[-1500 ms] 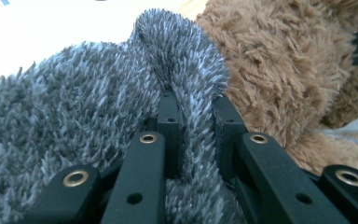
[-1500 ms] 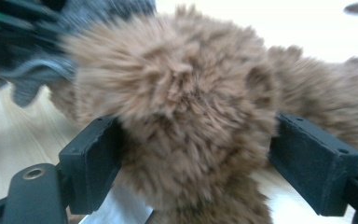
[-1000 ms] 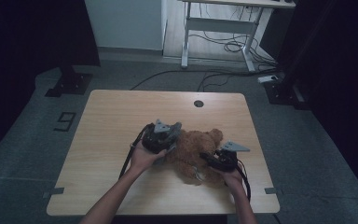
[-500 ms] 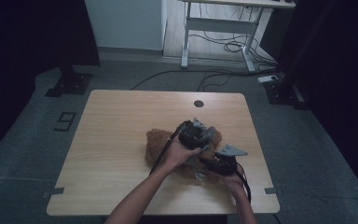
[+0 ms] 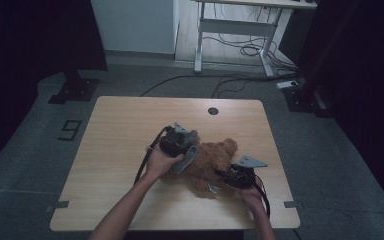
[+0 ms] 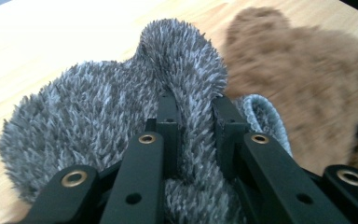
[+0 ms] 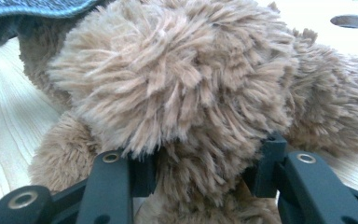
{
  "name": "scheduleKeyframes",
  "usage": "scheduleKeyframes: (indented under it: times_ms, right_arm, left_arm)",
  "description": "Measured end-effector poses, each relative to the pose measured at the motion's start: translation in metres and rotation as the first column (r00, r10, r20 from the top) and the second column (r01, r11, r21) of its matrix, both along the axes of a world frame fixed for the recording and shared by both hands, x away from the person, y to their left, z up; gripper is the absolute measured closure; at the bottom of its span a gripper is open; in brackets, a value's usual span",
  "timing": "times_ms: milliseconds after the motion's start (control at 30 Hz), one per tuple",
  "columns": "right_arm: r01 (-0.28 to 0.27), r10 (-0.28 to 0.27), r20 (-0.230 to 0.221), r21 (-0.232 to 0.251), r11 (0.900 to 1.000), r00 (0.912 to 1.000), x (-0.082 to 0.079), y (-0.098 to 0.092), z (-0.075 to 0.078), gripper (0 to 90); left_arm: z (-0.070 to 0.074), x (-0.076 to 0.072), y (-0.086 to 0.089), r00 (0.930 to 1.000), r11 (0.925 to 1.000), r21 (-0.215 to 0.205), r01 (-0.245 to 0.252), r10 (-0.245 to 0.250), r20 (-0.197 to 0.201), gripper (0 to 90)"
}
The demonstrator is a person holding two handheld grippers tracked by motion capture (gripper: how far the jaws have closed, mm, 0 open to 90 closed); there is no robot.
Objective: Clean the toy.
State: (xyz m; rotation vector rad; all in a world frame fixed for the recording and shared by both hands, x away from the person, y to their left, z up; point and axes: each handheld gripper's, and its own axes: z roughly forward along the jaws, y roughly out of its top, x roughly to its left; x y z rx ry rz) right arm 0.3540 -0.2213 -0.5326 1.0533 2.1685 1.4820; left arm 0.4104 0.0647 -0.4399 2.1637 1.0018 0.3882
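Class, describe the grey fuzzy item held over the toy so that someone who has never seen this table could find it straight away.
Start at the light wooden table and find the brown teddy bear lying near its middle. Against the bear's left side, the left gripper pinches a small grey plush garment with a ribbed hem. Its grey, spiky pile sets it apart from the bear's tan fur.

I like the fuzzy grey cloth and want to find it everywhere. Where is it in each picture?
High view: the grey cloth hangs mid-table, between hand and teddy bear.
Left gripper view: centre, pinched in the left claw.
Right gripper view: top left corner.
Shared landmark: the teddy bear.
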Motion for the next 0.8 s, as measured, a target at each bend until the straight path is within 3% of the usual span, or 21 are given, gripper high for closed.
scheduleKeyframes:
  times_ms: [200,300,433,667,800]
  right_arm:
    - [-0.004,0.004,0.000,0.005,1.000,1.0000,0.000,-0.001,-0.002,53.4]
    - [-0.007,0.007,-0.002,0.005,1.000,1.0000,0.000,-0.001,-0.002,53.4]
    - [-0.008,0.008,-0.007,0.009,1.000,0.9999,0.000,-0.001,-0.003,53.4]
    - [-0.009,0.009,-0.014,0.018,1.000,0.9999,0.000,-0.003,-0.004,53.7]
    - [0.000,0.000,-0.010,0.023,1.000,1.0000,0.002,-0.001,-0.005,54.5]
  left_arm:
    - [-0.004,-0.010,0.046,0.9974,0.9974,-0.019,-0.070,0.070,0.015,75.9]
    - [-0.013,-0.015,0.061,0.9956,0.9936,-0.063,-0.093,0.093,-0.005,75.9]
    - [-0.020,-0.021,0.072,0.9941,0.9902,-0.088,-0.108,0.108,-0.008,76.0]
    - [-0.040,-0.021,0.088,0.9873,0.9868,-0.060,-0.150,0.147,-0.061,76.1]
    - [-0.054,-0.017,0.092,0.9818,0.9787,-0.124,-0.164,0.149,-0.117,76.1]
